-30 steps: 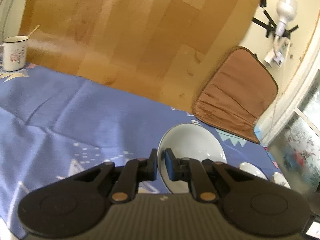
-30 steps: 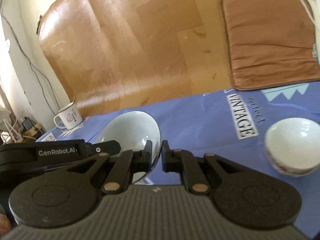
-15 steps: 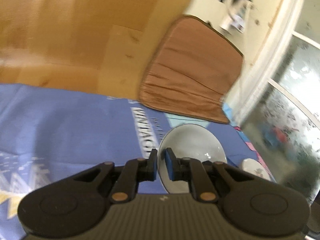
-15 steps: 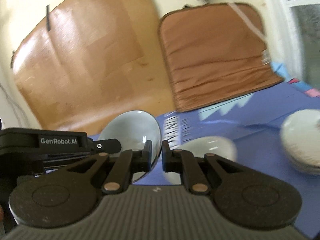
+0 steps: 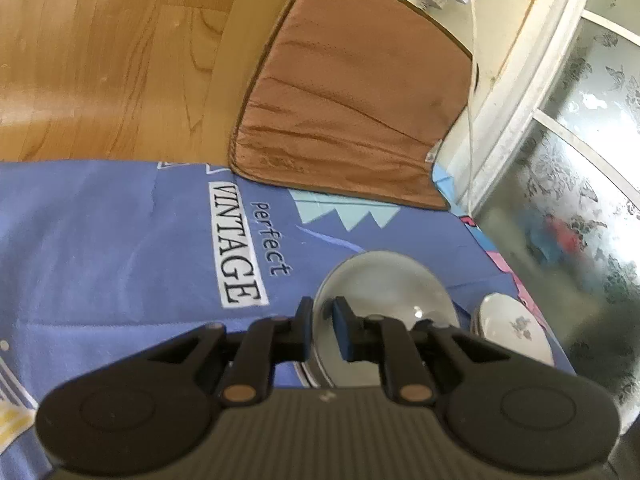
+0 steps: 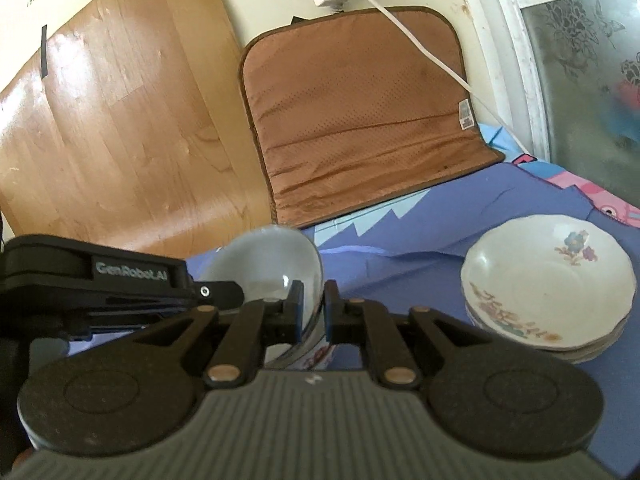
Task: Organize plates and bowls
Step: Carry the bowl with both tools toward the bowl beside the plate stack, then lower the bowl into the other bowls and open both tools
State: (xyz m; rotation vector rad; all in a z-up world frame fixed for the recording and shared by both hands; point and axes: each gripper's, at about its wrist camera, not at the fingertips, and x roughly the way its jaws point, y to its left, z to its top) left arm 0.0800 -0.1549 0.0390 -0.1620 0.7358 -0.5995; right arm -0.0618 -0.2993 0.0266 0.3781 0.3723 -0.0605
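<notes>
While the left gripper [image 5: 323, 322] is pointed steeply down and the right gripper [image 6: 311, 307] less so, one smooth, round, glossy grey bowl [image 6: 272, 264] is clamped at its rim by both, above the blue printed cloth [image 5: 120, 240]. Beside it, a stack of scalloped, flower-painted white bowls [image 6: 548, 284] is seen resting on the cloth.

Bowl [image 6: 272, 264] left of plate stack [image 6: 548, 288], on cloth [image 6: 460, 216].
</notes>
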